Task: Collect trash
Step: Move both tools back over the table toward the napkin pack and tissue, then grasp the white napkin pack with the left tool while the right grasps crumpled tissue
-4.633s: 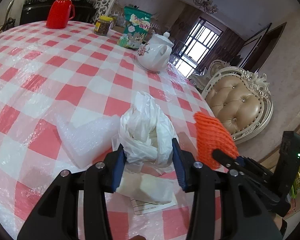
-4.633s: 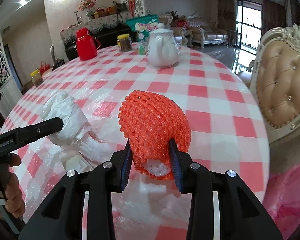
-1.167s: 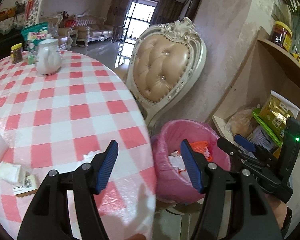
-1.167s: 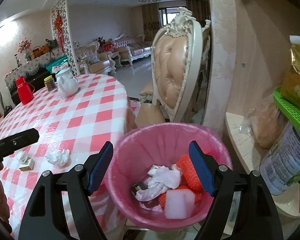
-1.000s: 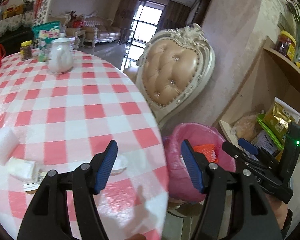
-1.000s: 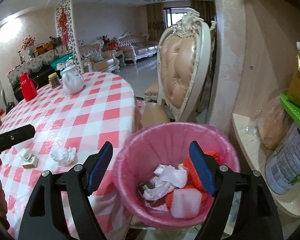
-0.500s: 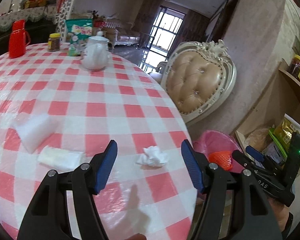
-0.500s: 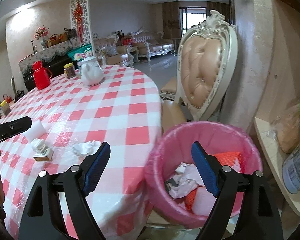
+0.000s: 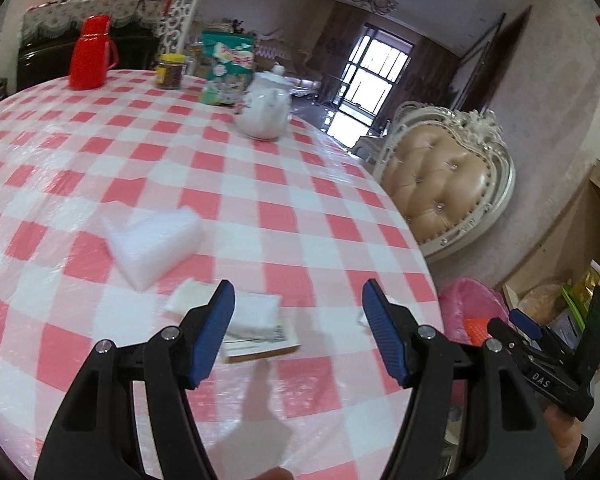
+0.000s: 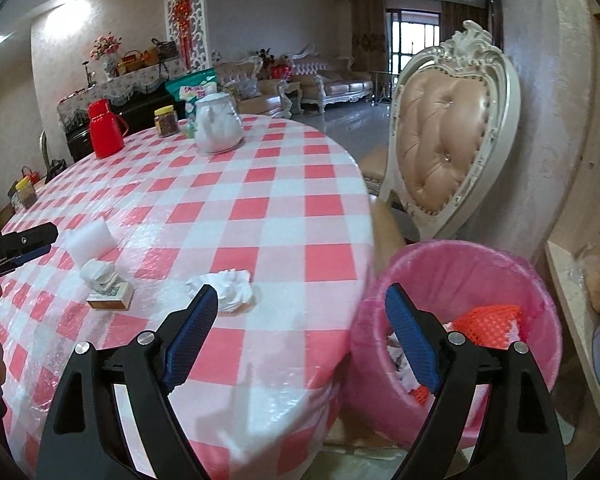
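My left gripper (image 9: 298, 300) is open and empty above the checked table, just short of a folded white tissue (image 9: 256, 310) lying on a small flat box (image 9: 260, 346). A white foam piece (image 9: 152, 240) lies farther left. My right gripper (image 10: 302, 310) is open and empty over the table edge, between a crumpled white tissue (image 10: 224, 282) and the pink-lined trash bin (image 10: 452, 268), which holds orange foam net (image 10: 488, 320) and white scraps. The tissue on the box (image 10: 100, 276) and the foam (image 10: 90, 242) also show in the right wrist view.
A white teapot (image 9: 264, 106), red thermos (image 9: 90, 52), jar (image 9: 170, 72) and green packet (image 9: 226, 68) stand at the table's far side. A tufted chair (image 10: 448, 128) stands behind the bin. Shelves with food packets (image 9: 580, 300) are at right.
Both grippers have swung from over the bin back toward the table. The left one has moved up close to the tissue and box; the right one now faces the crumpled tissue.
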`<state>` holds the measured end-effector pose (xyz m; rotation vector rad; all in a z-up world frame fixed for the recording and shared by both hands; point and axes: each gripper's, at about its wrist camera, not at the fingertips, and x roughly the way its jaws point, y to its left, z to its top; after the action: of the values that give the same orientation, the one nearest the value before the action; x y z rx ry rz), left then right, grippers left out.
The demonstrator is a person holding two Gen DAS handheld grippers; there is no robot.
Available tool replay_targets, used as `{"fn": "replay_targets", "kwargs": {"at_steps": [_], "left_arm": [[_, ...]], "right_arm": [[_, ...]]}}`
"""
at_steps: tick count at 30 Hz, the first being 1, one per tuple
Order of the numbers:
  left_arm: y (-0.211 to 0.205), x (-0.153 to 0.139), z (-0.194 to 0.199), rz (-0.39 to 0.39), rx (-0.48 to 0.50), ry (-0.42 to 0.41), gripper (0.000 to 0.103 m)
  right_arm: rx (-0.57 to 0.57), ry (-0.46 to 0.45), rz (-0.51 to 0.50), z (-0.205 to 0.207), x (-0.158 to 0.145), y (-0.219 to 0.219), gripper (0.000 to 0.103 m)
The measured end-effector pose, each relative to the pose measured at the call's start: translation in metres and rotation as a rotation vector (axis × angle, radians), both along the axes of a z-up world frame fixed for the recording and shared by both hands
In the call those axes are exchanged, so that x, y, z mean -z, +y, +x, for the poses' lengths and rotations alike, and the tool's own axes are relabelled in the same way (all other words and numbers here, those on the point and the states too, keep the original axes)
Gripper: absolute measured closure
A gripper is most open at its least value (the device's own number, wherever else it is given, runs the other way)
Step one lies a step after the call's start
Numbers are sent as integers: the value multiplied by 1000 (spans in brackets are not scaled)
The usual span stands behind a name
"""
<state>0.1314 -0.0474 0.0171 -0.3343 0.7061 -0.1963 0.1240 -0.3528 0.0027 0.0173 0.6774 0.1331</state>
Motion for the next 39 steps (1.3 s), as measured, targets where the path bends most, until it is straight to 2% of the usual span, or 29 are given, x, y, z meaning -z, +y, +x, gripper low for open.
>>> {"fn": "replay_targets", "kwargs": {"at_steps": [7,15,18,20,27,36,39], "left_arm": [[23,11,1,-7,-35,22,39],[28,26,10,-8,-39,53,39],[28,32,14,-10,-39,70,38],[28,37,17,-11,-36,86,33],[24,58,30,-32,-33,160,33],[14,73,52,-35,-23,216,32],[11,72,59,-30,-28,217,28]], "right_arm": [[-29,20,-7,6,7,17,22],[-57,43,-14,16,15,34,21],[-65,52,-16,20,19,38,21],[-70,58,-15,23,22,41,21],[-93,78,-13,33,31,50,21],[-103,92,0,41,39,51,21],[-102,93,6,43,39,49,21]]}}
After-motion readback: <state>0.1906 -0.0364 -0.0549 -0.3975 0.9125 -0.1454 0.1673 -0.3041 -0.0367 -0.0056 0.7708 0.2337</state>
